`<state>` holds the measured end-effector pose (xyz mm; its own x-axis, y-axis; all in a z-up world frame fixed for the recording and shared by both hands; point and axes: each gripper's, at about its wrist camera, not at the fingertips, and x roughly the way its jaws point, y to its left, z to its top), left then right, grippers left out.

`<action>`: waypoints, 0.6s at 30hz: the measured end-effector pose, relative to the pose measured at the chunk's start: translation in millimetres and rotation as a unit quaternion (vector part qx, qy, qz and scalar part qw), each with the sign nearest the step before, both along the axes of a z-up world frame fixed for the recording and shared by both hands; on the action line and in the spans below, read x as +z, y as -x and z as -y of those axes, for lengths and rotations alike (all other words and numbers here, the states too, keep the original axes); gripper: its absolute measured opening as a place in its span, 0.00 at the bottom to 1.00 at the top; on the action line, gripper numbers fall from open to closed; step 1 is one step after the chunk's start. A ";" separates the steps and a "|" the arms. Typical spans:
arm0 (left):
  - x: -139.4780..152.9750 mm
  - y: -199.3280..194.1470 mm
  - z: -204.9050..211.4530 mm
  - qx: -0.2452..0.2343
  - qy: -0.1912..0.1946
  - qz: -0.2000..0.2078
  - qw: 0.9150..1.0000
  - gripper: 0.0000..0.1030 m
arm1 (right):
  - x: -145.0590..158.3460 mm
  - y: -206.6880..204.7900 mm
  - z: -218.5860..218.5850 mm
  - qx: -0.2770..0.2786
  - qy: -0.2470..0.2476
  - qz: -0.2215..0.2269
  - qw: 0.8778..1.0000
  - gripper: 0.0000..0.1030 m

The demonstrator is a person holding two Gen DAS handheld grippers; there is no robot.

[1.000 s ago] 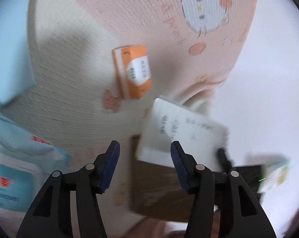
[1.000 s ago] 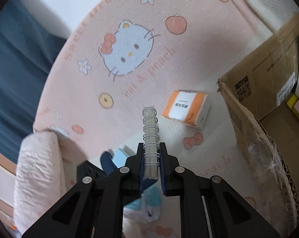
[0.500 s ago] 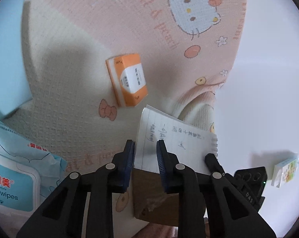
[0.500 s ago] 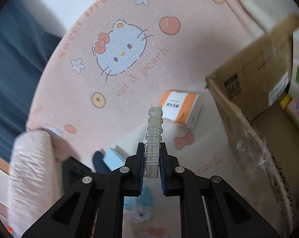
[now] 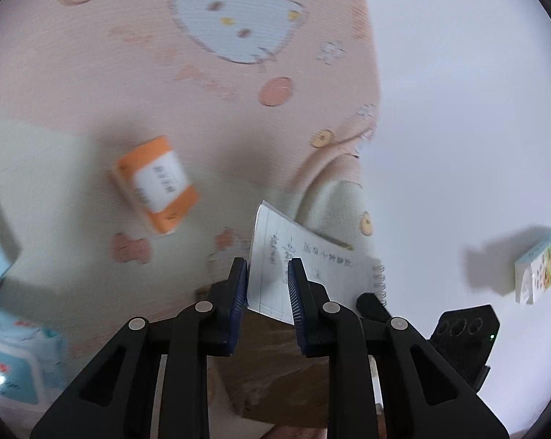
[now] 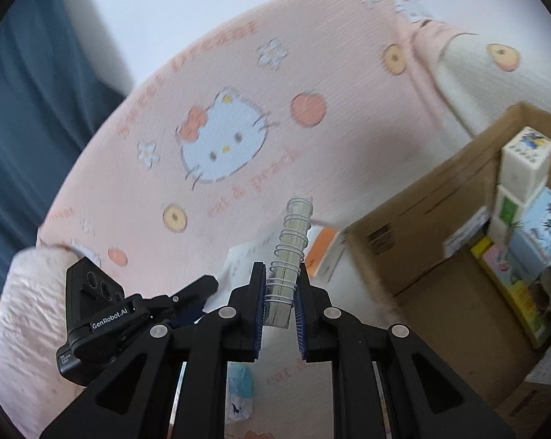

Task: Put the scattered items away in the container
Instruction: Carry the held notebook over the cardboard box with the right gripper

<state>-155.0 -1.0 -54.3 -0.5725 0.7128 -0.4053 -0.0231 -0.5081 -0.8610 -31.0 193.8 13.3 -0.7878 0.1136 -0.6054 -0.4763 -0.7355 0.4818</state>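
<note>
Notebook (image 6: 288, 252) sits clamped (spiral edge) between right claw (image 6: 280, 305) pads.

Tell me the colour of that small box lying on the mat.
Orange with a white label; the box shows best in the left wrist view.

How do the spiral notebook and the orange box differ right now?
The spiral notebook is held off the mat, gripped at its wire binding by the right gripper; the orange box lies loose on the mat. The notebook is thin and white; the box is blocky and orange. Neither is in the cardboard box.
</note>
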 end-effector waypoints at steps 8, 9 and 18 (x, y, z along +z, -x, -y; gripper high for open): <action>34.3 28.9 -76.8 -0.065 0.030 -0.024 0.997 0.24 | 14.4 -52.7 -38.7 -0.071 -0.022 -0.011 0.997 0.12; 37.4 32.8 -85.3 -0.070 0.036 -0.024 0.997 0.24 | 14.3 -58.3 -42.6 -0.078 -0.023 -0.009 0.997 0.12; 45.0 62.5 -198.7 -0.162 0.087 0.003 0.983 0.24 | 19.5 -128.4 -96.1 -0.174 -0.026 0.003 0.984 0.13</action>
